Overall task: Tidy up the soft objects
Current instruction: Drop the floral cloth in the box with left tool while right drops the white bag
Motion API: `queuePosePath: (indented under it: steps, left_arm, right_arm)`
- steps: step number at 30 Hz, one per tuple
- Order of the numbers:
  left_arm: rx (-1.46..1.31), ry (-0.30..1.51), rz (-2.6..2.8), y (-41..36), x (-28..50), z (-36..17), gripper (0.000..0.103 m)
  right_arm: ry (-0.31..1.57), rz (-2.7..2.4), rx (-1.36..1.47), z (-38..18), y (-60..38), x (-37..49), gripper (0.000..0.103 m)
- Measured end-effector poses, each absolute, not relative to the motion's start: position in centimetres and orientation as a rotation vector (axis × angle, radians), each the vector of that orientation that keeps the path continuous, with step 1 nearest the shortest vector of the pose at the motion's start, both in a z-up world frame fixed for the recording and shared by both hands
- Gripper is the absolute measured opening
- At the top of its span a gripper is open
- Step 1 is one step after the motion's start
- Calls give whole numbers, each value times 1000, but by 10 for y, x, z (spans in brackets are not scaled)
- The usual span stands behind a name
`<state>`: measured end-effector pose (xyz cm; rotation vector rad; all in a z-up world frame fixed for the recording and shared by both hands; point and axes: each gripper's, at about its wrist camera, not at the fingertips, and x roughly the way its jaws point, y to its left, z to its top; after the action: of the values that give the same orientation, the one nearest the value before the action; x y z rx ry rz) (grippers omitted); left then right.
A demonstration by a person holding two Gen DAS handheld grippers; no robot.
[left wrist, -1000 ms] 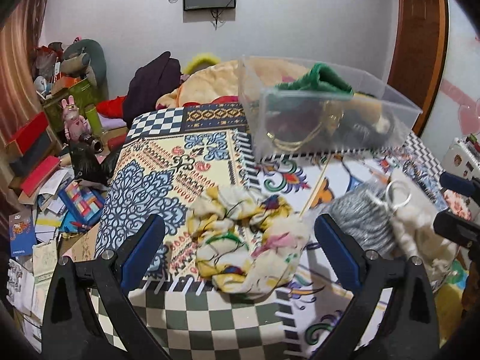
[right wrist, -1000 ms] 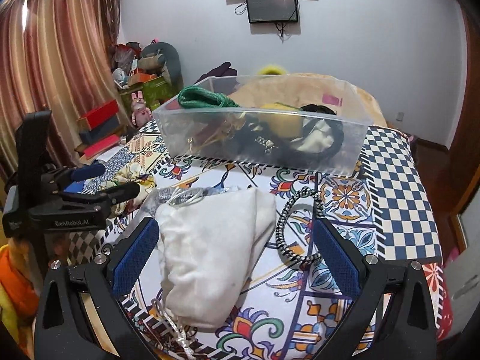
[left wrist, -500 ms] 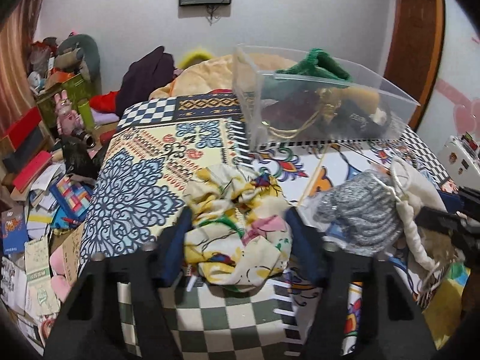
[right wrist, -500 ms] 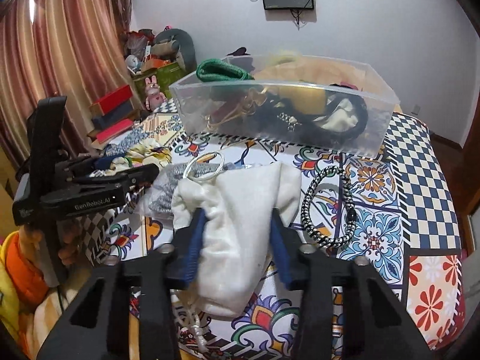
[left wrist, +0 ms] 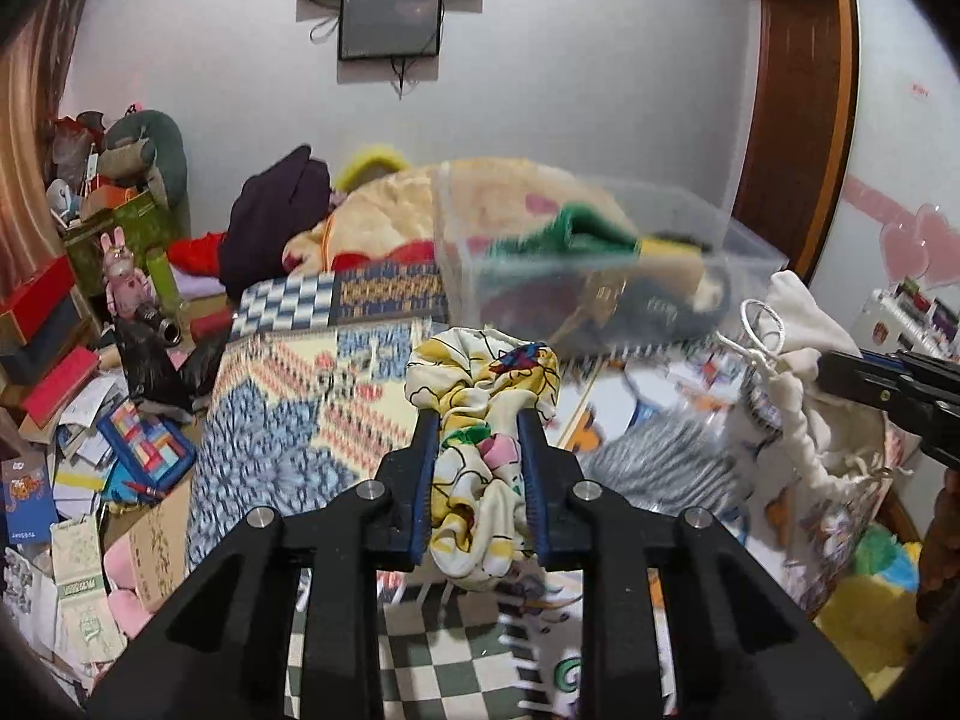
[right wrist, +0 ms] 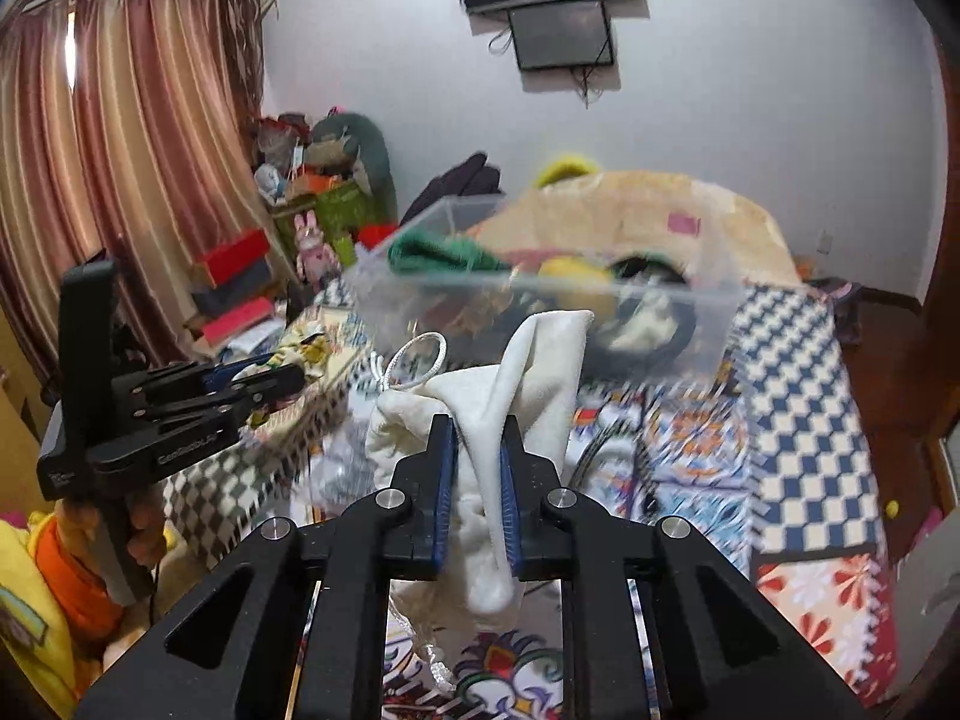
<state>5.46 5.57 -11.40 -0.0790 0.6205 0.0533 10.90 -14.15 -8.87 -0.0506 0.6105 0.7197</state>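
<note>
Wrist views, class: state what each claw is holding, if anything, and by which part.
Left claw is shut on the floral cloth, pinched across its bunched middle. Right claw is shut on the white drawstring bag, gripping a fold of its fabric.

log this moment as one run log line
left tongs: shut on floral cloth | right tongs: shut on white pouch | clear bin: ahead

Both wrist views look close along their tools toward one shared clear bin (left wrist: pixel 600 276).
</note>
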Motion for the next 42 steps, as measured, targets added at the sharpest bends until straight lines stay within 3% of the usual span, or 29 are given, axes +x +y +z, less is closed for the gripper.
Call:
queuePosePath:
  steps: [10, 21, 40, 42]
  left_arm:
    - [-66, 489, 34, 52, 80, -60, 25]
    - [-68, 501, 19, 49, 141, -45, 26]
    - [-38, 681, 22, 39, 228, -82, 26]
    - [-51, 700, 22, 40, 231, -88, 32]
  right_arm:
    - [453, 623, -41, -44, -151, 139, 13]
    - [358, 517, -61, -22, -135, 179, 13]
    - [542, 484, -214, -62, -116, 235, 13]
    - [557, 497, -229, -64, -115, 235, 13]
